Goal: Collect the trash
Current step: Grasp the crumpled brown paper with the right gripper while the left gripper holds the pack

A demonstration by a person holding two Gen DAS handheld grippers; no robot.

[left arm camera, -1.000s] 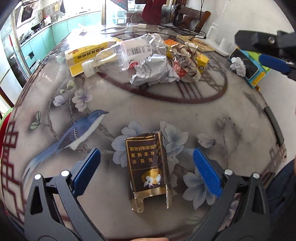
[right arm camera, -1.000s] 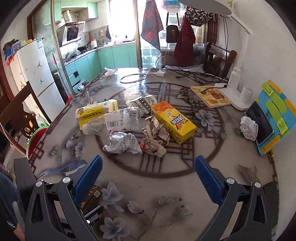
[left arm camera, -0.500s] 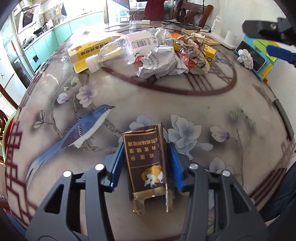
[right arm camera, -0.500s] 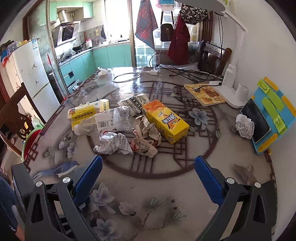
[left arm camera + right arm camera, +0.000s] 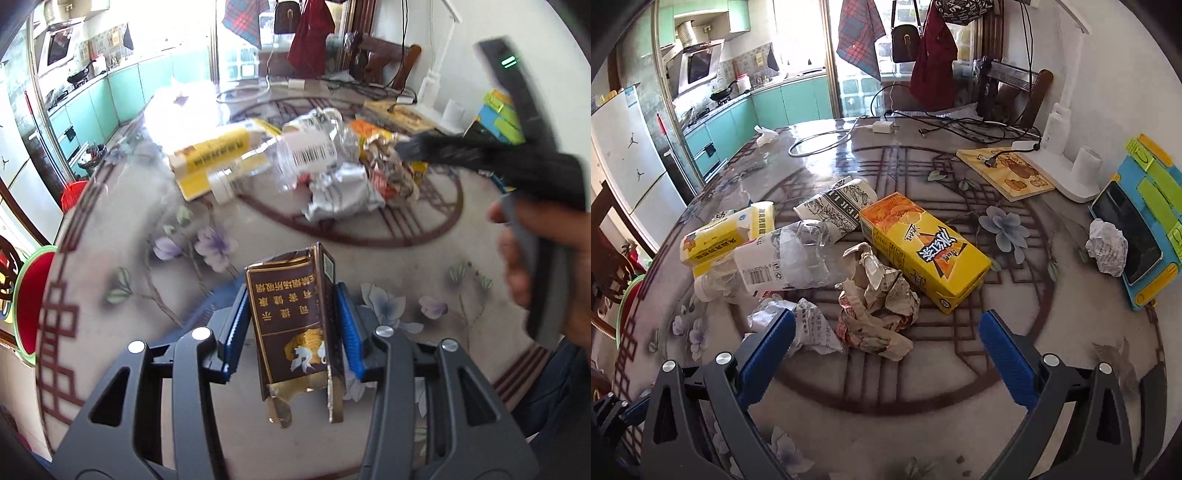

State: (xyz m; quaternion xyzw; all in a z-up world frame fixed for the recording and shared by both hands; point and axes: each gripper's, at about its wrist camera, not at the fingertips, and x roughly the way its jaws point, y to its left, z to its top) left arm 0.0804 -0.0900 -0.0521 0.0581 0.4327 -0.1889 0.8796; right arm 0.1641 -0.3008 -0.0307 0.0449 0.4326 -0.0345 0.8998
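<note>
Item, nearest: cigarette pack (image 5: 295, 321), brown and gold card, torn open at its lower end with foil flaps hanging. It sits in the lower centre of the left wrist view, pinched across its narrow sides by the left gripper (image 5: 293, 328), blue pads pressed flat to the card. Judged very light, thin-walled and easy to crush; a hold across the edges, as here, should suit it better than one on the broad faces.

Item: right gripper (image 5: 886, 350), fingers spread wide and holding nothing, lower centre of the right wrist view, poised over the heap.

Item, just past those fingers: crumpled brown wrapper (image 5: 877, 314), soft, springy, irregular; judged to compress on closing, so take it through the bulk. Beside it to the left, crumpled white paper (image 5: 809, 325), similar.

Item, centre: crushed clear plastic bottle (image 5: 783, 262), slick, dented, barcode label; probably slippery, best gripped at a flattened part.

Item: orange and yellow carton (image 5: 923, 247), stiff, rectangular, smooth printed card. Left of centre, a yellow and white box (image 5: 720, 240).

Item, right edge: a paper ball (image 5: 1106, 251), well apart from the heap, against a phone stand (image 5: 1145, 229).

All on a glossy table (image 5: 923, 387) printed with flowers.
</note>
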